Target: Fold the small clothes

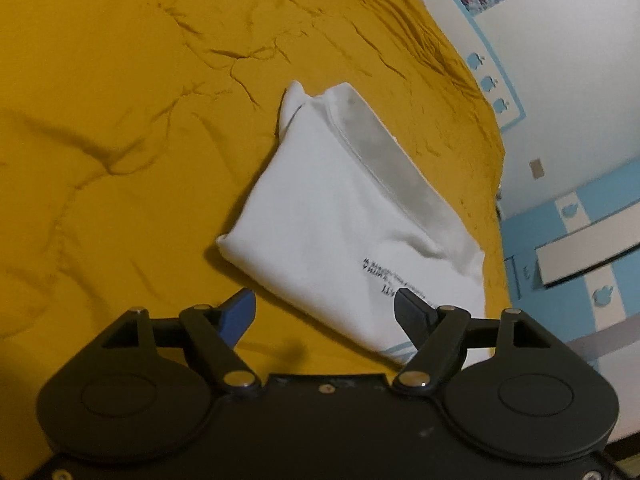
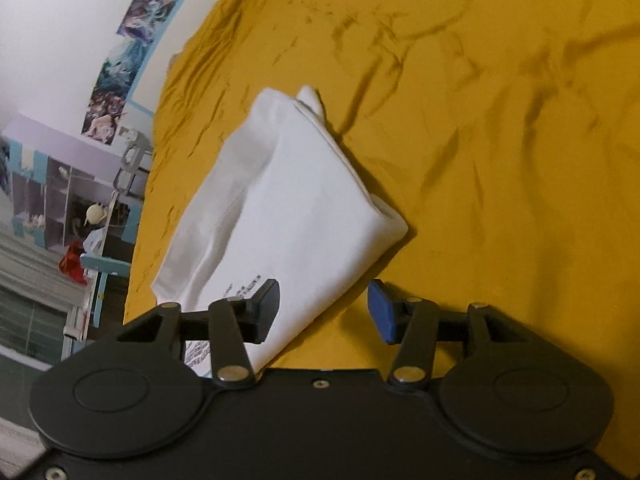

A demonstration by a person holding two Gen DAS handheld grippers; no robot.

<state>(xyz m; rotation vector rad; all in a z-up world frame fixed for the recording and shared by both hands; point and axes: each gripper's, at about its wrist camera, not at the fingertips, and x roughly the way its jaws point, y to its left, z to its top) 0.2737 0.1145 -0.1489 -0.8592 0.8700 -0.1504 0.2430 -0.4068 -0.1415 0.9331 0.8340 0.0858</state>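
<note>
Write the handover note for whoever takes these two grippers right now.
Left gripper: open, holding nothing, hovering over the near edge of the garment.
Right gripper: open, holding nothing, also at the near edge.
White garment: lies folded into a compact packet on the mustard-yellow bedsheet, black printed text on the near part, one corner sticking up at the far end.
Done: the folds appear made and both grippers are off the cloth.
Left: perhaps tuck the raised corner flat. No other clothes are in view.
</note>
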